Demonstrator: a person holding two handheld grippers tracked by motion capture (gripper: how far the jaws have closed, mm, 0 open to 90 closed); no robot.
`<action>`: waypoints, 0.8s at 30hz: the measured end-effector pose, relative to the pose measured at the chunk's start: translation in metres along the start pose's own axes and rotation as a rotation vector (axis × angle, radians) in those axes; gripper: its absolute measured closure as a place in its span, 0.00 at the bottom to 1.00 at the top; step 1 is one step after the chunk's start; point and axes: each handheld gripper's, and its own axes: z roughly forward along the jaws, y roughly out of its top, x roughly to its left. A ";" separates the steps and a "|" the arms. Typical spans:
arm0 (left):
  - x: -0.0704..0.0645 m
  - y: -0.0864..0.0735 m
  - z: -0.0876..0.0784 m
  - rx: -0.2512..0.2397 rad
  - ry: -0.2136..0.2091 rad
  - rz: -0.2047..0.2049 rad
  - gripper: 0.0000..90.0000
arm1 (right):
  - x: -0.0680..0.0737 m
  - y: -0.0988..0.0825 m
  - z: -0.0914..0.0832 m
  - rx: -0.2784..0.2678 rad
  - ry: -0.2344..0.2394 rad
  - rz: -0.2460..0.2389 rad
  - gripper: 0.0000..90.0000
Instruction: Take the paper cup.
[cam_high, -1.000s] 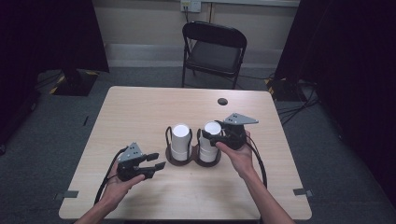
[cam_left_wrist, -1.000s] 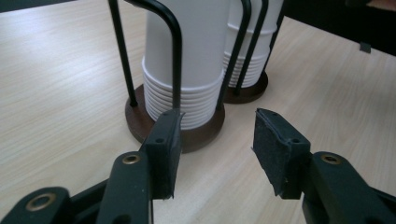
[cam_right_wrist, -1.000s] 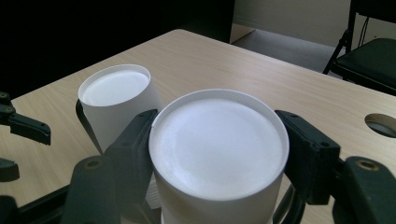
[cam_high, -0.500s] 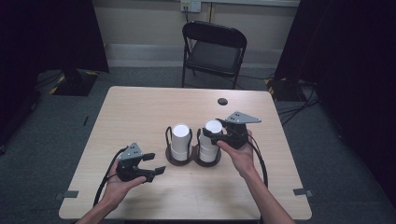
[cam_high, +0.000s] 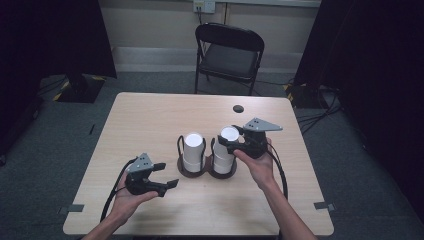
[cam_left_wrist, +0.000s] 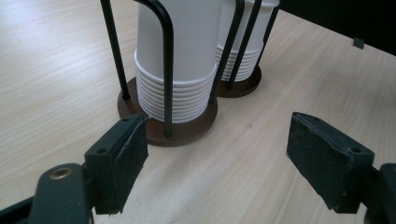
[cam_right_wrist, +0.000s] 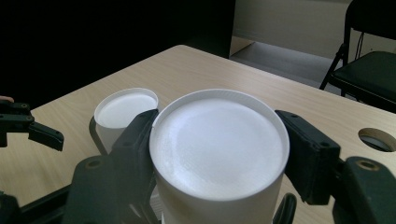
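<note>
Two cup stacks (cam_left_wrist: 187, 60) cut off above; right gripper (cam_right_wrist: 217, 149) hides one's sides

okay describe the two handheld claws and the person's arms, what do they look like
Both are black. The left claw and the right claw each carry a grey three-cornered plate on top and trail a black cable. Each jaw ends in a blocky, matte black pad, with screw holes in the arm behind it. The forearms show no sleeves.
</note>
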 end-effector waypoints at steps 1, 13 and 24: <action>-0.001 0.000 0.000 0.001 0.008 0.003 0.22 | 0.000 0.000 0.000 0.000 0.000 0.000 0.38; -0.001 -0.001 0.001 -0.001 -0.010 -0.004 0.22 | 0.001 0.005 -0.004 -0.025 -0.001 0.016 0.38; -0.002 -0.002 0.002 0.007 -0.019 -0.009 0.26 | 0.002 0.009 -0.009 -0.051 -0.003 0.030 0.38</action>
